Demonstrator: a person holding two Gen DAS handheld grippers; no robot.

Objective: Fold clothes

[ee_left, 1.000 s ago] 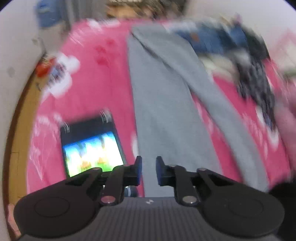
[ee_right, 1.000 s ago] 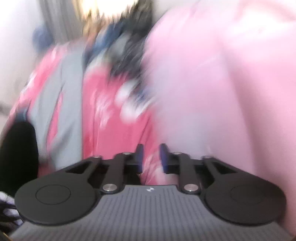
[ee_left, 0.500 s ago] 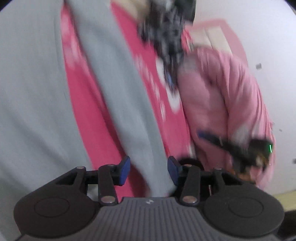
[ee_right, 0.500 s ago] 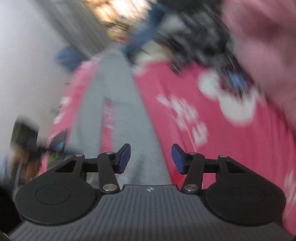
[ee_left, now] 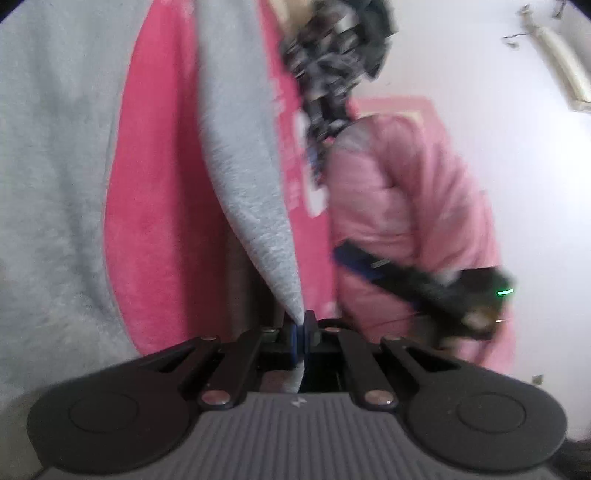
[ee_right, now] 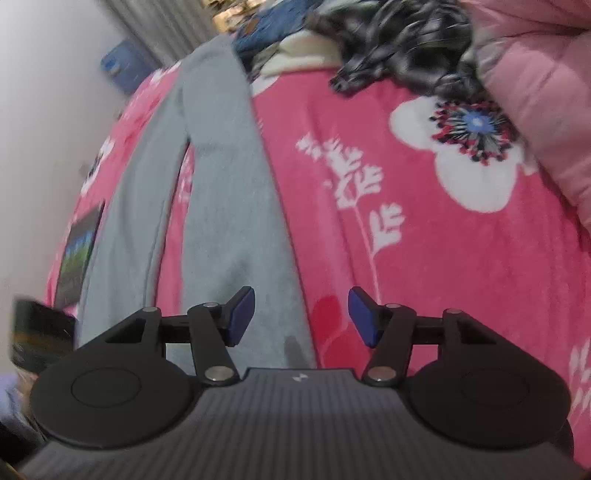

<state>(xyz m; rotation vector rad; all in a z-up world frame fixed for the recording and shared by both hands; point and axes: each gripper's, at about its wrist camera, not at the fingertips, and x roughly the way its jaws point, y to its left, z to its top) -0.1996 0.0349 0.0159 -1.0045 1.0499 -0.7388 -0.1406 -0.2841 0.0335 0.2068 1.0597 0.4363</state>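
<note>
The pink floral blanket (ee_right: 424, 229) took up nearly everything, spread wide, white flowers and sprigs printed across it. That was the landmark.

On the blanket lay the grey trousers (ee_right: 221, 192), 2 long legs running away from the cameras, a strip of blanket showing between them. Past the far end of the trousers, at the blanket's far edge, sat a heap of blue clothes (ee_right: 273, 22), too blurred to sort out. Beside that heap, also on the blanket, a dark patterned garment (ee_right: 402, 40) lay crumpled. A pink quilted cover (ee_right: 535, 88) bulged over the blanket's right side, touching the dark garment.

At the blanket's left edge, beside the trousers, a tablet (ee_right: 79, 247) lay flat with its screen lit.

Now the smaller players. The left gripper (ee_left: 300, 326) had its jaws pressed together, and the pointed hem of 1 trouser leg (ee_left: 255, 206) ran right down between the blue pads. Clamped on it, no doubt.

The right gripper (ee_right: 301, 317) hovered low over the blanket at the near end of the other trouser leg. Its jaws stood well apart and were opening. The leg's edge lay below the gap, and neither blue pad (ee_right: 242, 314) touched the cloth.

In the left wrist view the right gripper showed as a dark blur against the pink cover.
</note>
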